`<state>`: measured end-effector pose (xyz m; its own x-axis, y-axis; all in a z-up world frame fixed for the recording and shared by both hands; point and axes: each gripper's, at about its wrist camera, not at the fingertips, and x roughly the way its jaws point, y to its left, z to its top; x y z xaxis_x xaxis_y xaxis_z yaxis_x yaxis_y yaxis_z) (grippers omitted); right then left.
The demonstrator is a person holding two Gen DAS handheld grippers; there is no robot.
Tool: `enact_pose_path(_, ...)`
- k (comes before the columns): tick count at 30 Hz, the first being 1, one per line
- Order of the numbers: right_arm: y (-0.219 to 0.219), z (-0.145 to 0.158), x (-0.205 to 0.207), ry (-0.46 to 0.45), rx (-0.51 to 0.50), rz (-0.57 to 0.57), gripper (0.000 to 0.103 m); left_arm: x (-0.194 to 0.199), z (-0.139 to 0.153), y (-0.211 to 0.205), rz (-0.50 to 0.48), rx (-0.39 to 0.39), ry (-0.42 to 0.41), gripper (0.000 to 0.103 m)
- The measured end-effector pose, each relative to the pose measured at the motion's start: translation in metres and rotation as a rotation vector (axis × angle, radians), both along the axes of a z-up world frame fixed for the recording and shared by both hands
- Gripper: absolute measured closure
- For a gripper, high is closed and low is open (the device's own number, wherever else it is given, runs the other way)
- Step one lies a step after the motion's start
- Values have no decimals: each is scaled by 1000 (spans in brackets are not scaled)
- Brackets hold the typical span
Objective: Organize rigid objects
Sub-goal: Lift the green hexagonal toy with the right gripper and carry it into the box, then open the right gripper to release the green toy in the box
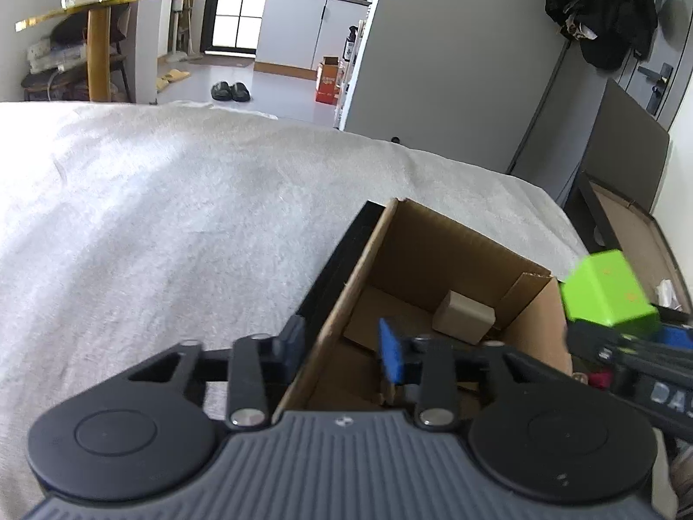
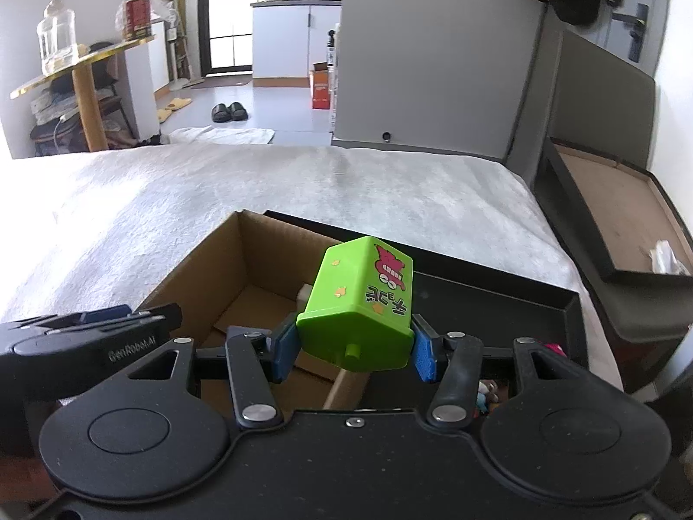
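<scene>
above the open brown cardboard box point(image 2: 242, 286) on the white cloth-covered bed point(image 2: 216, 190), the right gripper point(image 2: 353, 346) pinches a bright green plastic box with a cartoon sticker point(image 2: 359, 307). the left gripper point(image 1: 342, 346) straddles the cardboard box's left wall, jaws spread. a small tan block point(image 1: 463, 316) lies inside.

A bed point(image 2: 303, 182) covered by a white fuzzy blanket point(image 1: 173, 216) carries everything. A cardboard box point(image 2: 208, 268) and a black tray point(image 2: 498, 299) rest on it, touching, near its right edge.

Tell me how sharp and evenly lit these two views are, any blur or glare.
Left wrist view: the green box at right is smeared by motion blur, while the cardboard box is fairly sharp; the window is blown out and the straight walls bow from the fisheye. Right wrist view: the green box in the right gripper is crisp, daylight glares on the floor, and the corners darken.
</scene>
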<state>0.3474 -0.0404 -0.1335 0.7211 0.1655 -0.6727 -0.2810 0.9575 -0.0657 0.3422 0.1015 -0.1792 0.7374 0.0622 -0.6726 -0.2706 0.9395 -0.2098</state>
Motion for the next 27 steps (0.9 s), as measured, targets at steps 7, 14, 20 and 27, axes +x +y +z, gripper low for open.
enact_pose_path(7,24,-8,16,-2,-27,58,51,-2,-4,13,23,-60,-6,85)
enact_pose_path(14,40,-14,25,-5,-46,94,51,-4,-3,18,23,-96,-10,85)
enact_pose_path(20,45,-19,26,18,-86,104,46,-3,-3,19,21,-107,-10,85)
enact_pose_path(27,33,-9,13,10,-85,86,46,-3,-2,14,24,-78,-9,85)
